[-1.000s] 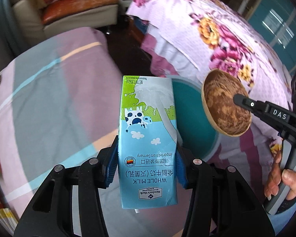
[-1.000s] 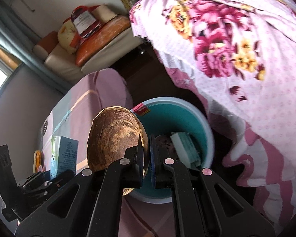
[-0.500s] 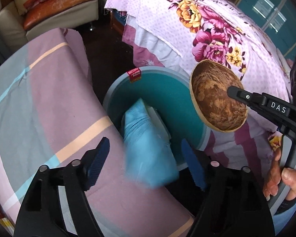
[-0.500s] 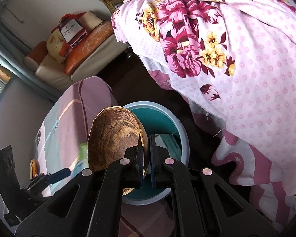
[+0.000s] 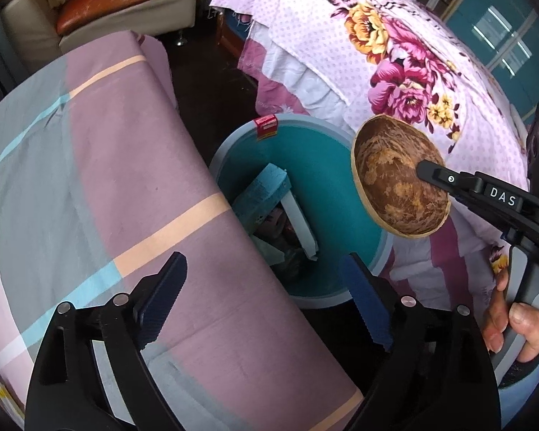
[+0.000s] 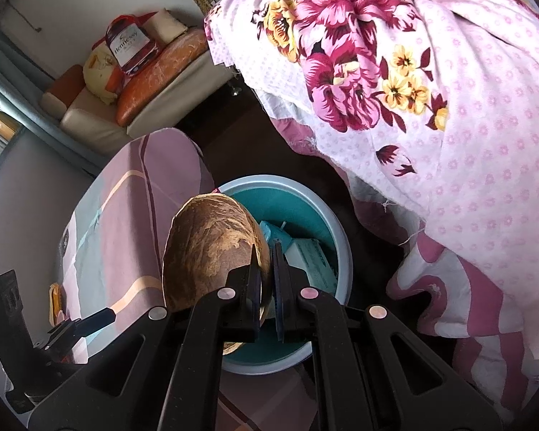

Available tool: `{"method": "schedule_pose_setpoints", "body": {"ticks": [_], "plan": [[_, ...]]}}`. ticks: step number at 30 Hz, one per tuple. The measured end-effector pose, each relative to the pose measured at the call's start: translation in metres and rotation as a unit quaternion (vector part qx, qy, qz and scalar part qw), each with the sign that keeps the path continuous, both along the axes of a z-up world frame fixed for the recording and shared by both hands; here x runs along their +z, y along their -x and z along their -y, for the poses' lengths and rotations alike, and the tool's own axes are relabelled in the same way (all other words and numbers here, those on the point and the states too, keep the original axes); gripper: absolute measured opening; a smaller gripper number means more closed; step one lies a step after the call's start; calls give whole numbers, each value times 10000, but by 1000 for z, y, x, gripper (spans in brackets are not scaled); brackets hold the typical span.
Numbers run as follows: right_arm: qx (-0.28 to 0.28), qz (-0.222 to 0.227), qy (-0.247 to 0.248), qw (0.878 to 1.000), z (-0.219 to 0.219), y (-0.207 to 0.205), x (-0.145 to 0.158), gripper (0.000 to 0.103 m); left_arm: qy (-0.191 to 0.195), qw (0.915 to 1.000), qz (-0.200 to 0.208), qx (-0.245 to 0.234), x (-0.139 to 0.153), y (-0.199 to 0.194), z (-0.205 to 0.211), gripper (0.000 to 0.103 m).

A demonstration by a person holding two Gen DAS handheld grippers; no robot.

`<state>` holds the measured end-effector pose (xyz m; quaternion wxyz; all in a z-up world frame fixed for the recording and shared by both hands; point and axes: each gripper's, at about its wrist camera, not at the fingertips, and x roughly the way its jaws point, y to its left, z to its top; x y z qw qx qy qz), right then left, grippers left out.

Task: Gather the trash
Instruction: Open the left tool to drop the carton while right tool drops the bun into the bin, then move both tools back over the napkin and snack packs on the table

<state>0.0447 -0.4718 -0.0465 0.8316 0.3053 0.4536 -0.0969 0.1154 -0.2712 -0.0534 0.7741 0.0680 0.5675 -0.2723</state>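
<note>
With the left gripper [image 5: 266, 291] spread wide and empty above the teal bin [image 5: 307, 296], the right gripper [image 6: 266, 251] pinches a coconut shell [image 6: 212, 244] over its rim, release likely next.

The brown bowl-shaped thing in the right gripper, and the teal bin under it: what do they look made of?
Brown shell: apparently half a coconut husk. It is matte and fibrous, mottled tan and brown, with a thin pale cut rim; the right gripper pinches its edge. Teal bin: likely moulded plastic, with smooth, evenly coloured walls and a paler rolled rim bearing a red sticker.
</note>
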Motion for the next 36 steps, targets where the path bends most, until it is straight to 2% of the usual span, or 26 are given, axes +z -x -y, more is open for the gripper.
{"method": "schedule_pose_setpoints", "body": {"ticks": [6, 12, 15, 17, 19, 22, 24, 26, 36], "plan": [[30, -150, 32, 9999, -6, -6, -5, 8, 49, 10000, -1, 37, -1, -1, -7, 90], [188, -338, -31, 9992, -19, -14, -14, 21, 108, 9998, -71, 119, -4, -3, -16, 91], [234, -358, -78, 9991, -25, -18, -15, 23, 157, 9997, -103, 179, -5, -3, -23, 91], [215, -338, -102, 9991, -26, -17, -13, 42, 189, 9995, -134, 226, -6, -3, -29, 91], [208, -321, -29, 9993, -31, -18, -9, 46, 211, 9993, -153, 281, -6, -3, -35, 92], [170, -311, 14, 9994, -35, -16, -2, 64, 288, 9987, -201, 377, -6, -2, -46, 92], [155, -320, 88, 9993, -39, -15, 3, 66, 332, 9983, -218, 429, -6, 0, -53, 92], [129, -371, 65, 9992, -41, -14, 5, 75, 371, 9979, -241, 475, -6, 2, -61, 93], [426, -447, 124, 9980, -84, -17, 21, 76, 573, 9944, -252, 857, 1, 14, -116, 93]]}}
